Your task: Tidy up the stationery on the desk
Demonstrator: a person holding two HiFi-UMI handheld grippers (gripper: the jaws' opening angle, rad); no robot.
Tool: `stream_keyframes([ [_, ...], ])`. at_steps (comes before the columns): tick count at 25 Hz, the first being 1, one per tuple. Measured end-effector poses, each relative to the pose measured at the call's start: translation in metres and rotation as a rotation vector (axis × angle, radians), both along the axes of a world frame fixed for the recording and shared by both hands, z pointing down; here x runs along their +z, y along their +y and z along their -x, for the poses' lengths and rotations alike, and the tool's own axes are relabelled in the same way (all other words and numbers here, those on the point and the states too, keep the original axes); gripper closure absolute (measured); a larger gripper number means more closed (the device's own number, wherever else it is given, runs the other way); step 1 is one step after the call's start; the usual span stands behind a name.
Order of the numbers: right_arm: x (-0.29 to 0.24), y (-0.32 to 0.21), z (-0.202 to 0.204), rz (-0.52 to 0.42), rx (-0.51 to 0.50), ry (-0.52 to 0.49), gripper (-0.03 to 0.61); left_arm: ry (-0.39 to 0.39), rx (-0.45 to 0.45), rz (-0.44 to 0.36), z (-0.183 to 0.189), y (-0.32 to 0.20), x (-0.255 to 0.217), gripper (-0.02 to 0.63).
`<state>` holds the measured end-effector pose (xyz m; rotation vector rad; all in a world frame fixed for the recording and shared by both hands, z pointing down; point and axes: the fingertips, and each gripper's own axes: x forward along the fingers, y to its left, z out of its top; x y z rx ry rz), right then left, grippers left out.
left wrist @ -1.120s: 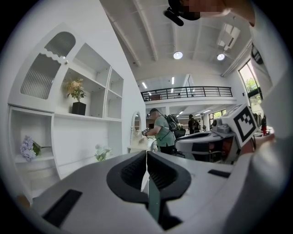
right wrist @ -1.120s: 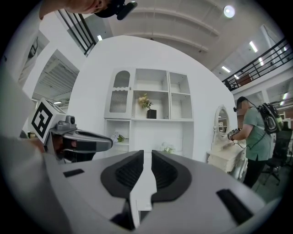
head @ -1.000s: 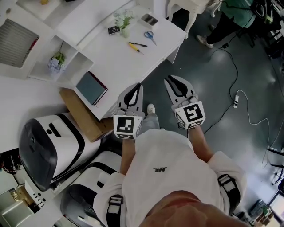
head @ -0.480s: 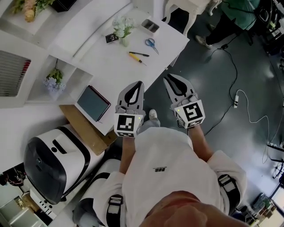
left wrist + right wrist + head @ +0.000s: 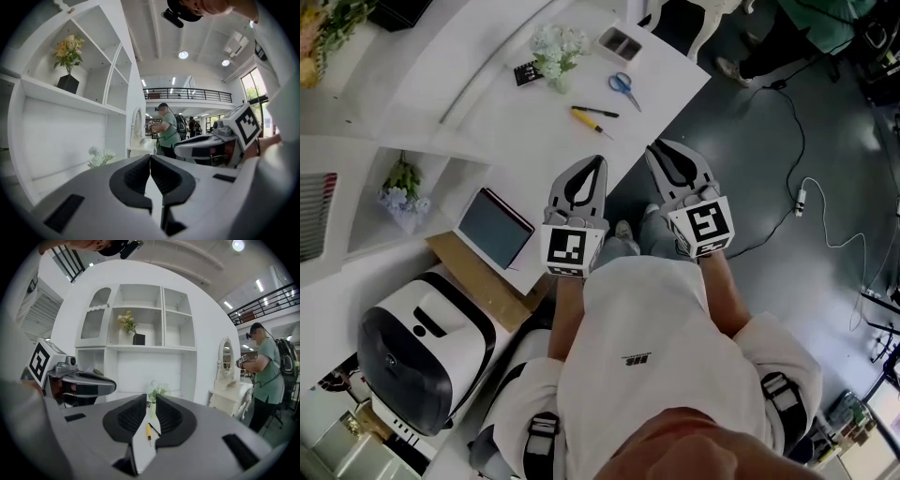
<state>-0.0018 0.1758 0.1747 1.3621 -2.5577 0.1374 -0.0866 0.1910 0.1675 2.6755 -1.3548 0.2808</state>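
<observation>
**Both claws empty, stationery untouched on the desk**

The left gripper [image 5: 150, 158] has its jaws closed tip to tip on nothing; the right gripper [image 5: 148, 401] has its jaws a narrow slit apart, also empty.

On the white desk [image 5: 534, 141], at 12 o'clock from the left gripper, lie a slim yellow-handled pen [image 5: 587, 120] and a thin black pen [image 5: 602, 112], touching or nearly so. Blue-handled scissors [image 5: 623, 86] sit at 1 o'clock of them.

All three look light, stiff and apt to roll or skid; mid-shaft suits the pens, the pivot the scissors.

A small vase of white flowers [image 5: 555, 52] at 11 o'clock looks tippable. A grey box [image 5: 621, 42], possibly a holder, sits at 12 o'clock; a dark tablet [image 5: 494, 228] lies at 8 o'clock, well apart.
</observation>
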Motion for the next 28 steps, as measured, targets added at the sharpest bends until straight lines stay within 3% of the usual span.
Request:
stream_keyframes([
  [11,0.077,-0.097,-0.004,0.101,-0.025,0.046,0.525,-0.013,0.009,0.048,-0.011,-0.086,0.068,0.614],
  [28,0.196,-0.197,0.004,0.289,-0.207,0.122,0.515,-0.069,-0.086,0.174,-0.022,-0.180,0.170,0.614],
])
